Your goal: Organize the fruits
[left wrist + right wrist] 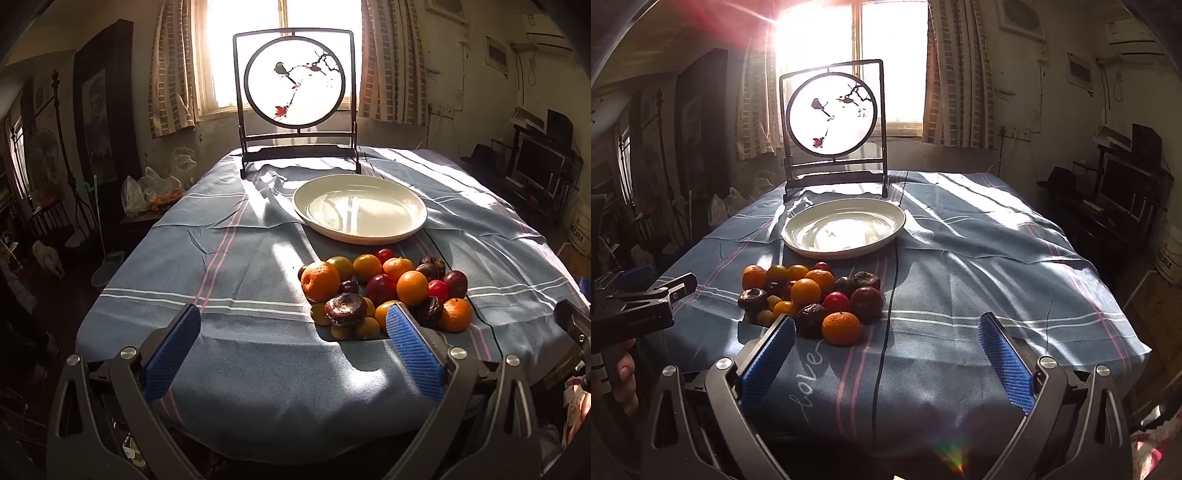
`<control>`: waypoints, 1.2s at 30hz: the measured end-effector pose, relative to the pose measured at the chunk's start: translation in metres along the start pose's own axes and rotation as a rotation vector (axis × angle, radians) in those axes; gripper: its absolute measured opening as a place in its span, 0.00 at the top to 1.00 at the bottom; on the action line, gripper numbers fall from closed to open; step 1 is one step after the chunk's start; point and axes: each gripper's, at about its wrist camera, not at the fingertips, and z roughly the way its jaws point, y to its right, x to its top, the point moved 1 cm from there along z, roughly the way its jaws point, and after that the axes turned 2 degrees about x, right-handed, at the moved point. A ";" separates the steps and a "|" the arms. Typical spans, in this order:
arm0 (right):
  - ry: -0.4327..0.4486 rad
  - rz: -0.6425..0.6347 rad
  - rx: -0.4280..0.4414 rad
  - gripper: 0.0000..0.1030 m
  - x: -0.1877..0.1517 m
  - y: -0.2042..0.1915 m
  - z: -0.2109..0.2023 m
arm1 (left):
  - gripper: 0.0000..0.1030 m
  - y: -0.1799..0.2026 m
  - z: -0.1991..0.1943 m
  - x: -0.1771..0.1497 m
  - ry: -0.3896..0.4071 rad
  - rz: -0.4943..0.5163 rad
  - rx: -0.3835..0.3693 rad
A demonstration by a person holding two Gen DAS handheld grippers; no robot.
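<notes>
A heap of fruit [384, 291] lies on the blue striped tablecloth: oranges, small yellow and red fruits, dark purple ones. It also shows in the right wrist view [812, 299]. An empty white plate [360, 208] sits behind the heap, also seen in the right wrist view [844, 227]. My left gripper [291, 325] is open and empty, near the table's front edge, its right finger just before the heap. My right gripper [886, 334] is open and empty, to the right of the heap; an orange [841, 328] lies nearest it.
A dark-framed round screen ornament [295, 99] stands at the table's back edge before a bright window. A thin black cable [886, 314] runs across the cloth right of the fruit. The other hand-held gripper [646, 299] shows at the left. Furniture crowds both sides of the room.
</notes>
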 end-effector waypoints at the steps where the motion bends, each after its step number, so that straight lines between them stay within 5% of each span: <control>1: -0.001 0.002 0.000 0.04 0.000 0.000 0.000 | 0.04 -0.004 -0.004 -0.001 0.002 -0.002 -0.001; 36: 0.008 0.003 0.002 0.04 0.001 0.000 0.000 | 0.04 -0.001 0.000 -0.004 -0.007 0.005 0.001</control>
